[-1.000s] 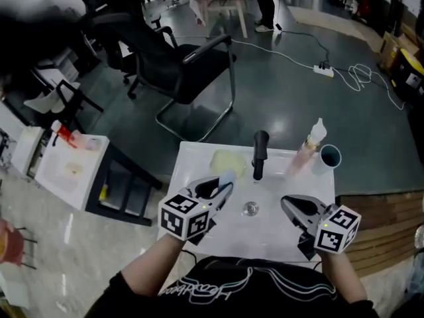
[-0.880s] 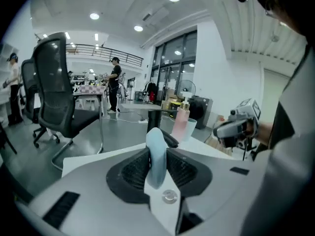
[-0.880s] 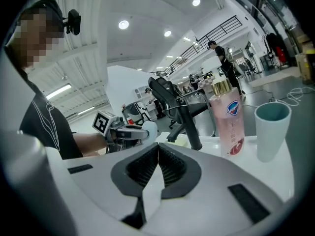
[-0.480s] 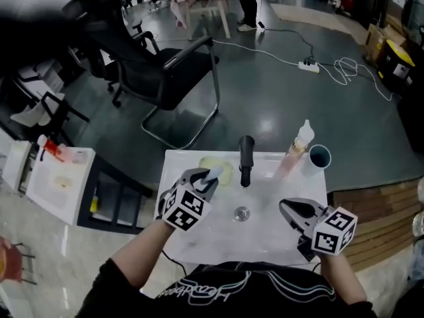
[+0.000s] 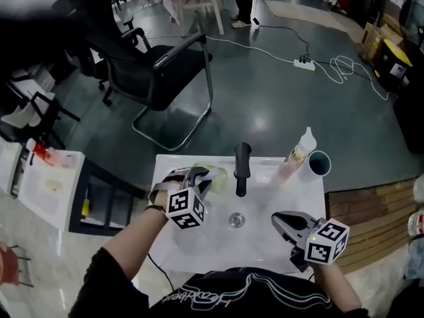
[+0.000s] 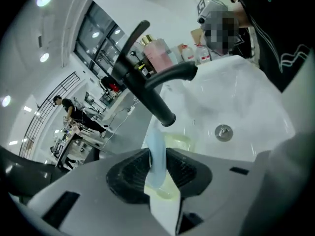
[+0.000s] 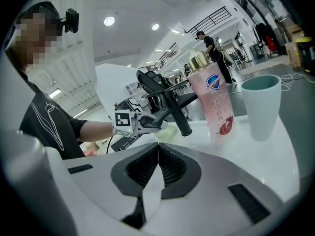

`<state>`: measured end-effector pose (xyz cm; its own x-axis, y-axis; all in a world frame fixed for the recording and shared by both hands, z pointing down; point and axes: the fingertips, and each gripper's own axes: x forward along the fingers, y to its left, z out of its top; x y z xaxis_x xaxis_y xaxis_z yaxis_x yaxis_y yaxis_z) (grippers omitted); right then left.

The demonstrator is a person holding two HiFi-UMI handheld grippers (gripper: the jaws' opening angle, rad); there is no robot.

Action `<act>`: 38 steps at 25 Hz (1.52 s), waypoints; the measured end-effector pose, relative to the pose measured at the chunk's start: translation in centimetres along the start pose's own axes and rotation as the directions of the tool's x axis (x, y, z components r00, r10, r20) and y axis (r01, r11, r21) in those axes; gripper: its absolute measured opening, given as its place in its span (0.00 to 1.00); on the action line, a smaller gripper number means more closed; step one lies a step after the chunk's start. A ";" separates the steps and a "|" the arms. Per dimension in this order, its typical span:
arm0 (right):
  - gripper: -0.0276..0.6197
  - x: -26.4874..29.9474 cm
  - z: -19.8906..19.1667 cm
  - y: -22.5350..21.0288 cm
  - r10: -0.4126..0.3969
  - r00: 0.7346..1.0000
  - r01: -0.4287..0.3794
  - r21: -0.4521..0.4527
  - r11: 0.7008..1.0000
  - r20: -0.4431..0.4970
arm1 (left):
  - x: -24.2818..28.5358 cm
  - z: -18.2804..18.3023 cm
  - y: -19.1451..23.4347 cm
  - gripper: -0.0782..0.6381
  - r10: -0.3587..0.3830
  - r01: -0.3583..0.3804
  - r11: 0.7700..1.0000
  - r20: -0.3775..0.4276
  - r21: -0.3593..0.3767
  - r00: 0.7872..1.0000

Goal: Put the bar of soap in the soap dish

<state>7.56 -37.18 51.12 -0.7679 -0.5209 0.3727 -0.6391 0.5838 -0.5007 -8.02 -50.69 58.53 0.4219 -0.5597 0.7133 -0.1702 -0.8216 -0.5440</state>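
moved: left gripper (image 5: 197, 175) down over far-left soap dish (image 6: 178, 140), wrist rolled | grip: jaws pinching bar of soap (image 6: 156, 156) by its flat faces | right gripper (image 5: 278, 220) closed, empty, near right | handling: stiff, light, likely slick – hold mid-bar

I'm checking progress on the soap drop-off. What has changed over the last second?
The left gripper has rolled and come down toward the back left of the sink, carrying the blue bar of soap to the yellow-green soap dish. It still clamps the bar; nothing has been let go. The right gripper stays shut and empty. The faucet, pink bottle and cup are unmoved.
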 end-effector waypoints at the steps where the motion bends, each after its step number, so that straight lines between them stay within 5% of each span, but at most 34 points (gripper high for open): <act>1: 0.09 0.0 -0.2 -0.2 -0.002 1.000 0.002 0.005 1.000 -0.004 | 0.4 -0.2 -0.1 0.28 -0.010 0.010 0.999 -0.009 0.037 1.000; 8: 0.09 -0.2 -1.0 -1.2 -0.015 1.000 0.015 0.035 0.999 -0.017 | 2.2 -1.1 -0.5 0.28 -0.046 0.059 0.971 -0.066 0.230 0.997; 15: 0.09 -0.2 -1.3 -1.8 -0.012 1.000 0.013 0.049 0.999 -0.015 | 2.6 -0.9 -0.2 0.28 -0.047 0.065 0.972 -0.082 0.226 0.996; 20: 0.09 -0.5 -1.6 -1.9 -0.018 1.000 0.020 0.063 0.998 -0.019 | 2.0 -1.1 0.7 0.37 -0.111 0.116 0.991 -0.084 0.066 0.990; 27: 0.09 -0.7 -1.5 -1.9 -0.010 1.000 0.011 0.067 0.998 -0.013 | 1.9 -1.9 0.3 0.50 -0.192 0.180 0.977 -0.106 -0.114 0.976; 32: 0.09 -0.8 -1.4 -1.6 0.003 1.000 -0.003 0.086 0.996 0.002 | 1.4 -1.8 0.5 0.56 -0.233 0.210 0.939 -0.054 -0.271 0.971; 38: 0.09 -1.6 -0.4 -0.7 0.023 0.999 -0.027 0.083 0.996 0.046 | -1.5 -0.2 1.7 0.56 -0.160 0.177 0.877 0.074 -0.447 0.984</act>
<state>9.22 -36.56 51.18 -0.7799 -0.5354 0.3243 -0.6121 0.5441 -0.5738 -9.07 -51.27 56.63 0.5087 -0.4111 0.7564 -0.4732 -0.8675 -0.1532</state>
